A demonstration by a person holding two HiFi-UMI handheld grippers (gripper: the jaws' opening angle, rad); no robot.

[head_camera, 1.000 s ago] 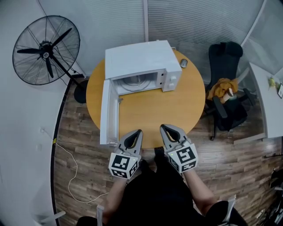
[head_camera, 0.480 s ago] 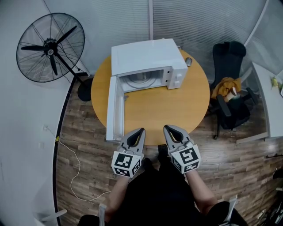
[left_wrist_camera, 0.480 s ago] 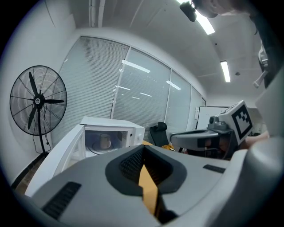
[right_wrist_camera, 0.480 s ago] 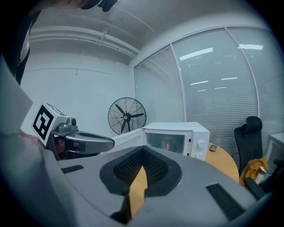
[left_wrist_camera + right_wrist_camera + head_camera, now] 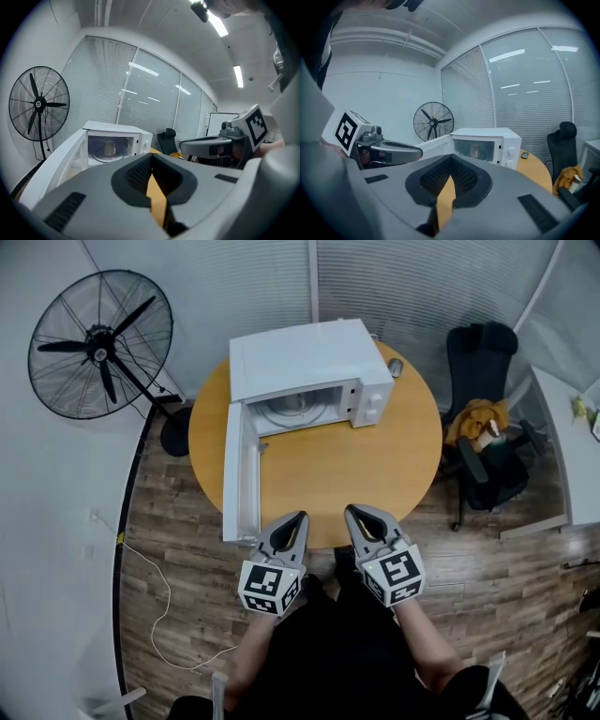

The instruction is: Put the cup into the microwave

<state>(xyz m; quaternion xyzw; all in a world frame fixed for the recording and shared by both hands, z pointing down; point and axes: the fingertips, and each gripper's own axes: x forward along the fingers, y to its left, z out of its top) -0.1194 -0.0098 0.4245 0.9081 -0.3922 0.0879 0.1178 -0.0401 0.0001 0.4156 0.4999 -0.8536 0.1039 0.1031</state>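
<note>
A white microwave [image 5: 309, 362] stands at the far side of the round wooden table [image 5: 356, 474], its door [image 5: 239, 470] swung wide open to the left. A pale cup [image 5: 109, 148] stands upright on the turntable inside, also visible in the right gripper view [image 5: 476, 151]. My left gripper [image 5: 298, 518] and right gripper [image 5: 351, 511] hang side by side at the table's near edge, both pointing toward the microwave. Both are shut with nothing between the jaws. In the head view the cup is hidden under the microwave's top.
A black pedestal fan [image 5: 98, 343] stands left of the table. A black office chair [image 5: 483, 427] with an orange item on it is at the right. A small grey object [image 5: 396, 367] lies beside the microwave. A white cable [image 5: 159, 615] trails over the wooden floor.
Only the head camera has shifted slightly. Both grippers keep their places at the table's edge, and the microwave door stays open.
</note>
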